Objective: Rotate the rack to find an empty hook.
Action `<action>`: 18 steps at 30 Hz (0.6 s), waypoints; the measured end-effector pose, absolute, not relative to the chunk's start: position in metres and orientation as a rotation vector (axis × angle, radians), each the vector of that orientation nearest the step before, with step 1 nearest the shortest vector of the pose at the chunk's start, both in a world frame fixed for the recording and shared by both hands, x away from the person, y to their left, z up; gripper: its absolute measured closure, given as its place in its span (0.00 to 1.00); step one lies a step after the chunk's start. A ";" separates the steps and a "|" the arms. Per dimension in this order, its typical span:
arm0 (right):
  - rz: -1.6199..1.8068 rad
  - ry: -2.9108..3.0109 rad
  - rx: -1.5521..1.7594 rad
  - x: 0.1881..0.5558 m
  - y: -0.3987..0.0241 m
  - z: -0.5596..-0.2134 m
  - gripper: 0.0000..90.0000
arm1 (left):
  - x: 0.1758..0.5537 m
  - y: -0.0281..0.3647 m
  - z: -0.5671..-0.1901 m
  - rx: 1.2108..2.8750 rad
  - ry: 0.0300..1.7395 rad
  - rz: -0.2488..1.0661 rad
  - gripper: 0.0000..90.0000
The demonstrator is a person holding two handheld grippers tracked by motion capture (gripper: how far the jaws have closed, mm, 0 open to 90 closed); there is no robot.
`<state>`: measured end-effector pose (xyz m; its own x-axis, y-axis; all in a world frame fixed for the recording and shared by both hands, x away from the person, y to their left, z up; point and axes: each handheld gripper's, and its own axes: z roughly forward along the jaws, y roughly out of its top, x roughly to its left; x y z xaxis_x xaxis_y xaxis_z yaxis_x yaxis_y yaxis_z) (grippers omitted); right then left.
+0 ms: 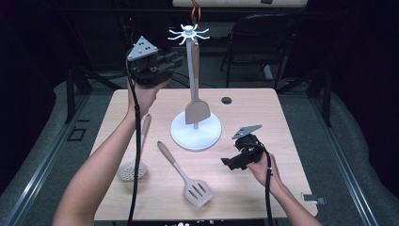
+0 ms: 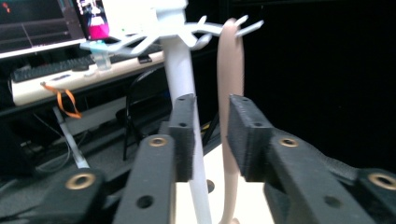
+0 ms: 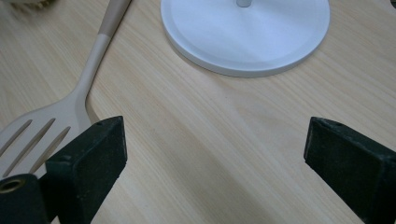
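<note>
The left gripper is raised beside the top of the white rack, jaws released, gripping nothing. The solid spatula hangs from the rack. The right gripper rests low over the tabletop, jaws spread wide, empty.

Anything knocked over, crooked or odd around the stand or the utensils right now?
Nothing stands out. The white stand is upright with the solid spatula hanging straight from a hook. The slotted spatula and the skimmer lie flat on the table, apart from each other. No damage or spill shows.
</note>
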<state>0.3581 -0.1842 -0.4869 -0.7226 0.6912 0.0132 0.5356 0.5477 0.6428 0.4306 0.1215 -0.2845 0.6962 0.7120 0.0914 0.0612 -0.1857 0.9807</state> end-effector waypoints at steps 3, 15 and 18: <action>0.933 2.542 1.027 0.358 -0.184 -0.486 0.06 | 0.428 0.117 -0.277 1.675 0.608 0.681 0.93; 0.921 2.542 1.025 0.357 -0.185 -0.486 0.07 | 0.431 0.104 -0.266 1.671 0.639 0.733 1.00; 0.923 2.541 1.029 0.357 -0.185 -0.487 0.07 | 0.433 0.107 -0.266 1.663 0.658 0.738 1.00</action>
